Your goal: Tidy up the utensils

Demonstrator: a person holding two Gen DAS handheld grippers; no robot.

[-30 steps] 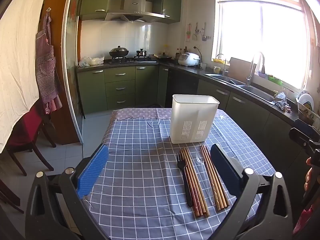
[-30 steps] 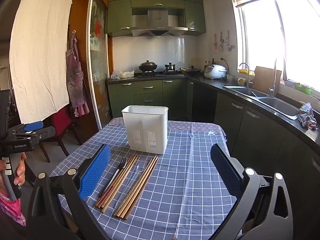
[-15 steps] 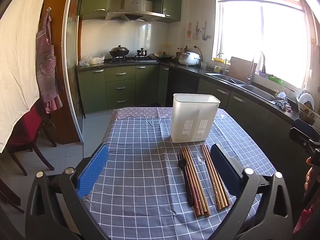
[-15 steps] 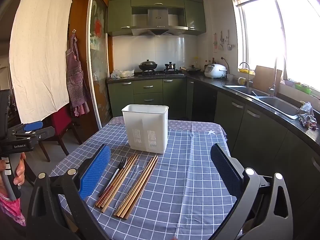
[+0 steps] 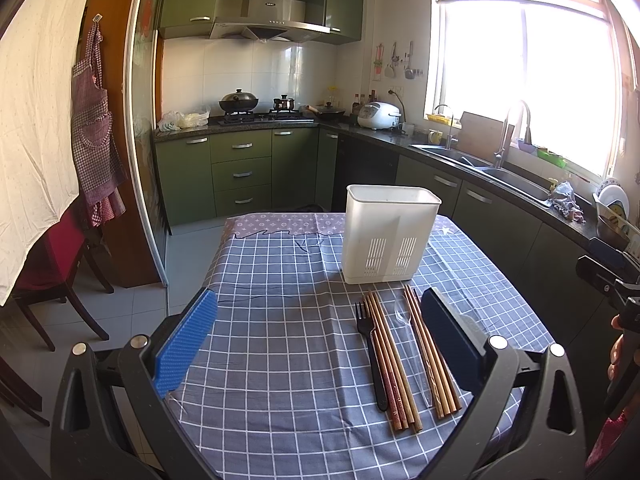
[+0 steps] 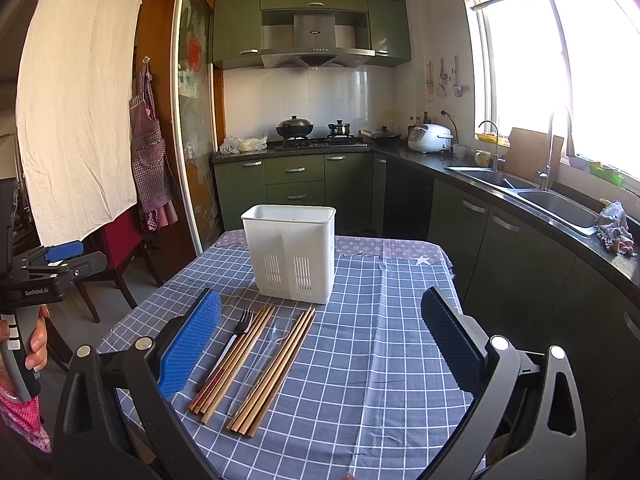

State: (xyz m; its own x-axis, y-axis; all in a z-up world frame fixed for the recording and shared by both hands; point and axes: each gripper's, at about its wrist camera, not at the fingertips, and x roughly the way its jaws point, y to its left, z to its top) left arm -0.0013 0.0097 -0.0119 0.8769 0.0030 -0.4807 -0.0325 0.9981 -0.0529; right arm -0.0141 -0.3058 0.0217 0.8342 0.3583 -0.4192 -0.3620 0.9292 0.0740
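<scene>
A white slotted utensil holder point(image 5: 390, 234) point(image 6: 292, 252) stands upright on the blue checked tablecloth point(image 5: 280, 320) point(image 6: 380, 340). In front of it lie a black fork point(image 5: 370, 352) point(image 6: 234, 338), two bundles of brown chopsticks point(image 5: 394, 364) point(image 5: 430, 354) point(image 6: 234, 362) point(image 6: 274, 370) and a clear plastic spoon point(image 5: 410, 344) point(image 6: 266, 356) between the bundles. My left gripper point(image 5: 320, 336) hovers open above the cloth, left of the utensils. My right gripper point(image 6: 320, 340) is open too, with the utensils near its left finger point(image 6: 192, 344). Neither holds anything.
Green kitchen cabinets, a stove with pots point(image 5: 240, 102) and a sink counter point(image 6: 520, 188) line the back and right. A red chair point(image 5: 44, 264) stands left of the table. A hand point(image 6: 36, 344) grips the left gripper's handle at the right wrist view's left edge.
The left view has crept slightly nearer the table. The right view is unchanged; both grippers remain open.
</scene>
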